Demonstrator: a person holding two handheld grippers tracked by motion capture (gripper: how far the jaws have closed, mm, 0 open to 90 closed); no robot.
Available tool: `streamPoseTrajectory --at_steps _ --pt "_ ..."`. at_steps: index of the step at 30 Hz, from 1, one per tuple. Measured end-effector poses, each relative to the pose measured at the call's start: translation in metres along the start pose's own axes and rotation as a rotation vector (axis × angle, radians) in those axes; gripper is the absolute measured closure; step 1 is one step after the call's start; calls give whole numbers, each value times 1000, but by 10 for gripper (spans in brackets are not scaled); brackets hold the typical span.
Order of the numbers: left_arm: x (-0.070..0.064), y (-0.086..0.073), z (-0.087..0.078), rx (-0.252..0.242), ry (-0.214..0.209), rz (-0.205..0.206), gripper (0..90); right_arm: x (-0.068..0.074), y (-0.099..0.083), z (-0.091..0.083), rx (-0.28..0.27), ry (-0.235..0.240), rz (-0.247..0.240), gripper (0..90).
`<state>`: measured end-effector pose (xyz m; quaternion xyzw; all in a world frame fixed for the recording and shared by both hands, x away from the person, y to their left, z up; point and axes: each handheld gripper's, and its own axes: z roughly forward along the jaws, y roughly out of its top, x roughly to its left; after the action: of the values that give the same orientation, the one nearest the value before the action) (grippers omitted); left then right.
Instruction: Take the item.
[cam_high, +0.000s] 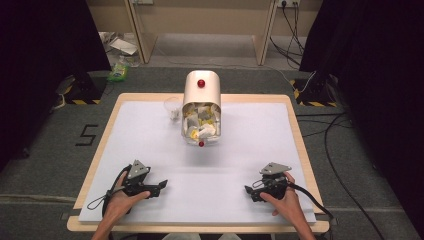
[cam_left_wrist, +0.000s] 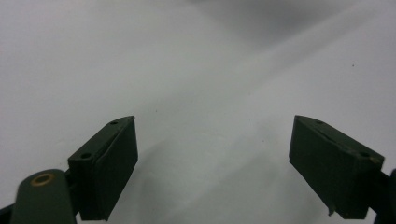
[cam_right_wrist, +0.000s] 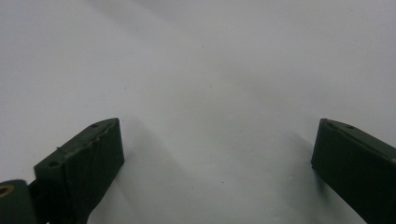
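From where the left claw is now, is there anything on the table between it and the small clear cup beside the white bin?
Nothing visible stands in the way. The left claw rests open near the front edge, and only bare white table surface lies between it and the clear cup. The cup stands just left of the white bin.

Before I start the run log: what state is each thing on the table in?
Left gripper: open, empty, on the sheet.
Right gripper: open, empty, on the sheet.
Container: open, full of packets.
Glass cup: upright, left of the container.
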<state>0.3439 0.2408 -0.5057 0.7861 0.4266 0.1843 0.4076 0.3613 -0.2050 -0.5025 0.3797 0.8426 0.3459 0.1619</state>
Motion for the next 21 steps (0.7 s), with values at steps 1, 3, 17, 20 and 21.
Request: streamPoseTrajectory --at_steps 1,3,17,20,21 --pt "0 0 0 0 0 0 150 0 0 0 1 0 1 30" --pt "-3 -2 -2 16 2 16 150 0 0 0 0 0 1 30" --pt "-17 -10 -8 58 21 77 161 0 0 0 0 0 1 30" --pt "-19 -10 -9 53 34 79 157 0 0 0 0 0 1 30" --pt "-19 -11 -9 55 40 75 157 0 0 0 0 0 1 30"
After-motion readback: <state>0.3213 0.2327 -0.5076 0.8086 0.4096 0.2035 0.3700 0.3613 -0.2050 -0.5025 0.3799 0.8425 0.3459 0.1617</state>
